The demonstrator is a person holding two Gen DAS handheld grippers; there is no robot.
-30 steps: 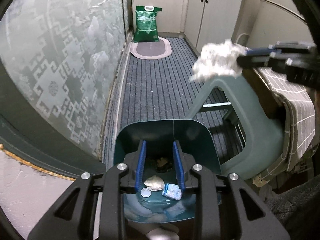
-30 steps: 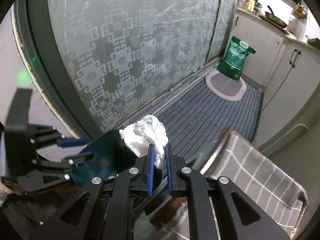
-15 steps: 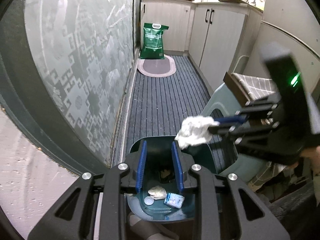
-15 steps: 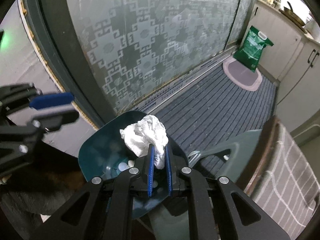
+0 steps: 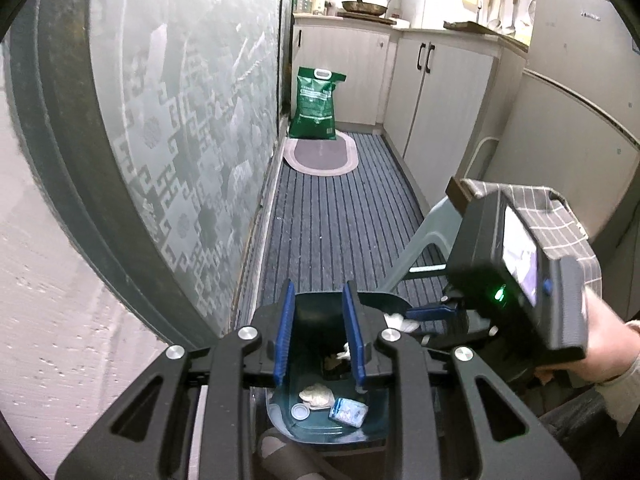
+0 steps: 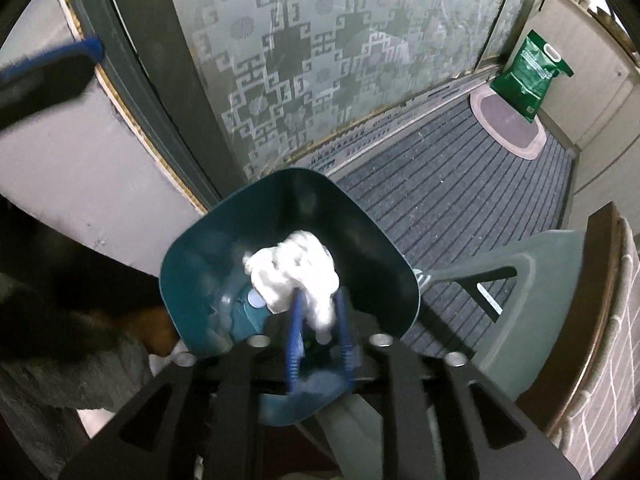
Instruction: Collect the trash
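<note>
Directly over the teal bin's point(image 6: 224, 248) mouth, the right gripper point(image 6: 318, 344) has its fingers spread, the crumpled tissue point(image 6: 294, 276) loose between them just above the trash inside. Beside the bin, the left gripper point(image 5: 318, 340) gapes empty.

Our left gripper point(image 5: 319, 336) is a matte black frame of angular, cut-out linkage arms, with round silver screws at the joints and two blue ribbed fingers point(image 5: 283, 336) at its twelve o'clock. Our right gripper point(image 6: 318, 338) is built the same way; from the left wrist view its boxy black body carries a small lit screen, a green light and a blue button. Behind it, at three o'clock, shows our bare right hand point(image 5: 600, 340) with a pale ribbed cuff.
</note>
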